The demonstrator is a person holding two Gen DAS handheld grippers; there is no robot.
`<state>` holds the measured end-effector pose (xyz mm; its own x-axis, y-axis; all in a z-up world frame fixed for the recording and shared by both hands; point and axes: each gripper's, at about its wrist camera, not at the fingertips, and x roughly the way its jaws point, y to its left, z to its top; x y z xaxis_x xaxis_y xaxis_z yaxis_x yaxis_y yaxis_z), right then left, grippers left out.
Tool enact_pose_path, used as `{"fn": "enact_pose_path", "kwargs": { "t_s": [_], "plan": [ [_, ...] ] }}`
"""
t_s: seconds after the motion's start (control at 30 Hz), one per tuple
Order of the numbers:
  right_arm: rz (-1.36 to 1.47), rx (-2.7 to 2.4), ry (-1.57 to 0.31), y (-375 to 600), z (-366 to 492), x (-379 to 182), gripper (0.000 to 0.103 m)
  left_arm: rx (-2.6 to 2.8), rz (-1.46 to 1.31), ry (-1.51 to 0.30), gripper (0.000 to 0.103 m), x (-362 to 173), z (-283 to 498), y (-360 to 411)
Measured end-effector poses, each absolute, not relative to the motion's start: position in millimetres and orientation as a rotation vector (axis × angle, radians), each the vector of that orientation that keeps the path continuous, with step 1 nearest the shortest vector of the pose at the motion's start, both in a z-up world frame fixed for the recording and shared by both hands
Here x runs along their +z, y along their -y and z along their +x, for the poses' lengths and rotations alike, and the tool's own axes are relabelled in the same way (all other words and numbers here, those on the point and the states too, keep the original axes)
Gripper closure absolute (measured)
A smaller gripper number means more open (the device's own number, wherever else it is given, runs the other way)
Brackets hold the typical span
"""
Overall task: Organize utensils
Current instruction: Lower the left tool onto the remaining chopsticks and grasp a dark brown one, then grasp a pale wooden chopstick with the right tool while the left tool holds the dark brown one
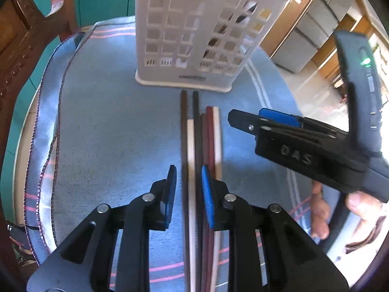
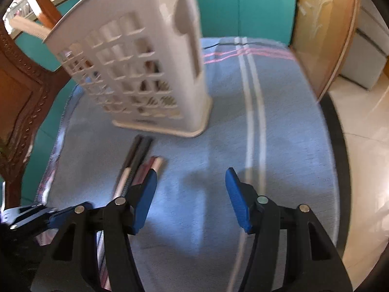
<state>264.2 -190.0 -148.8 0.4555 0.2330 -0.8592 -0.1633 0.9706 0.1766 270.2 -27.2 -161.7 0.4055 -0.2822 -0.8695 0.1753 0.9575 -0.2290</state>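
Observation:
Several chopsticks (image 1: 198,150), dark brown, cream, black and maroon, lie side by side on the blue cloth (image 1: 109,133), pointing at a white perforated utensil holder (image 1: 192,31). My left gripper (image 1: 189,172) is open, its blue pads on either side of the cream and dark sticks, not closed on them. My right gripper (image 2: 190,177) is open and empty, hovering to the right of the chopsticks (image 2: 139,168); it also shows in the left wrist view (image 1: 243,119). The holder (image 2: 145,73) stands just beyond the sticks' far ends.
A carved wooden chair (image 1: 26,31) stands at the left behind the cloth-covered round table. The table's right edge (image 2: 333,146) drops to a tiled floor. Teal cabinet doors (image 2: 243,4) are behind. The cloth's folded hem (image 1: 46,112) lies at the left.

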Motion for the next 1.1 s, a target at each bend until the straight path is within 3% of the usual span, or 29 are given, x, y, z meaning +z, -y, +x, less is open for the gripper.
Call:
{"fn": "enact_pose_path", "kwargs": {
  "t_s": [0.17, 0.3, 0.8, 0.93, 1.1],
  "plan": [
    [-0.041, 0.236, -1.057, 167.1, 258.5, -158.5, 0.045, -0.263, -0.089, -1.136, 0.08, -171.0, 278.5, 32.3],
    [-0.069, 0.261, -1.042, 157.9, 254.4, -160.4, 0.045, -0.239, -0.053, -1.129, 0.072, -169.9, 277.8, 33.4],
    [-0.114, 0.225, -1.066, 171.4, 258.3, -159.3, 0.047, -0.136, -0.043, -1.111, 0.072, -167.3, 284.9, 3.7],
    [-0.072, 0.283, -1.067, 170.2, 255.8, -156.2, 0.047, -0.152, -0.034, -1.109, 0.087, -166.4, 283.9, 1.4],
    [-0.106, 0.349, -1.064, 148.8, 252.2, -157.2, 0.047, -0.16, -0.036, -1.105, 0.092, -164.5, 281.4, 2.1]
  ]
}}
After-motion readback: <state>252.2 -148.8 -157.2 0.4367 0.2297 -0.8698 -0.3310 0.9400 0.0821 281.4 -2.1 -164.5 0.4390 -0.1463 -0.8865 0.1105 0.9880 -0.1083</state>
